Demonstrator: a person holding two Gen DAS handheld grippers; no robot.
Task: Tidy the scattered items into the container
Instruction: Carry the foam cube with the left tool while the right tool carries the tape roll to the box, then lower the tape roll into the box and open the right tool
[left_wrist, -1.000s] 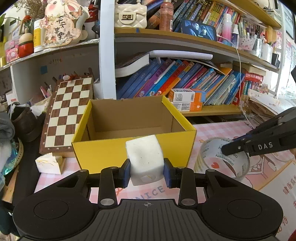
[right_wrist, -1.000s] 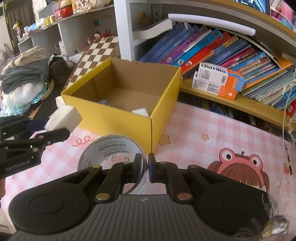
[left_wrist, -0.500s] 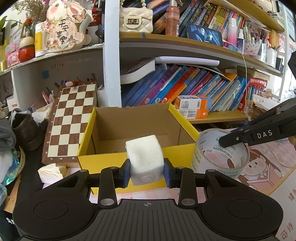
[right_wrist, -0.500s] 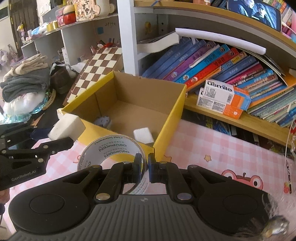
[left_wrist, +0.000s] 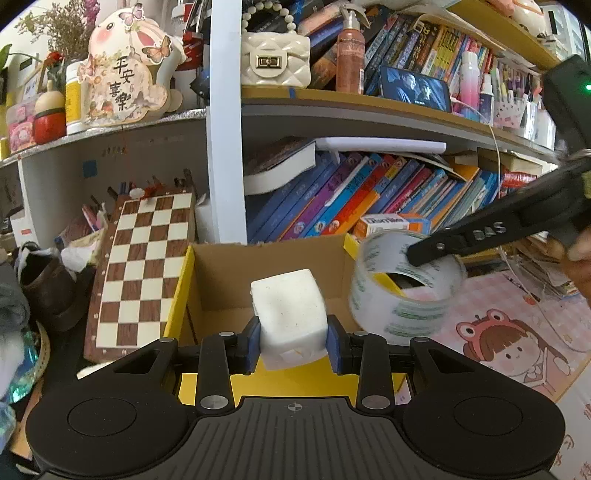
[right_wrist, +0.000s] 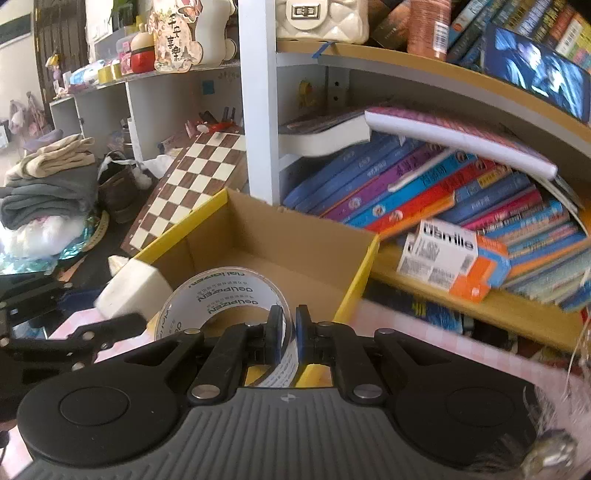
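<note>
In the left wrist view, the left tongs (left_wrist: 293, 345) sit at the lower middle of the frame, clenched on a white foam block (left_wrist: 290, 317), their blue pads pressing its two sides. The block hangs over the near yellow wall of the open cardboard box (left_wrist: 221, 273), which fills the centre of the frame with its brown inside showing behind the block. At the right middle, the right tongs (left_wrist: 415, 256) reach in from the right edge, pinching the wall of a roll of clear tape (left_wrist: 399, 306). The roll is tilted and hangs at the box's right rim, off the pink checked surface (left_wrist: 491, 295) seen beneath it at the lower right.

In the right wrist view, the right tongs (right_wrist: 288, 334) are at the lower middle, closed tight on the near wall of the roll of clear tape (right_wrist: 221, 295), one pad inside the ring and one outside. The roll lies in front of the cardboard box (right_wrist: 303, 240), whose yellow-edged opening takes up the centre. At the left middle, the foam block (right_wrist: 129, 288) shows in the left tongs (right_wrist: 114, 312), just beside the box's left wall. A chessboard (right_wrist: 195, 173) leans behind the box at the upper left, and a shelf of slanted books (right_wrist: 424, 184) fills the right.
</note>
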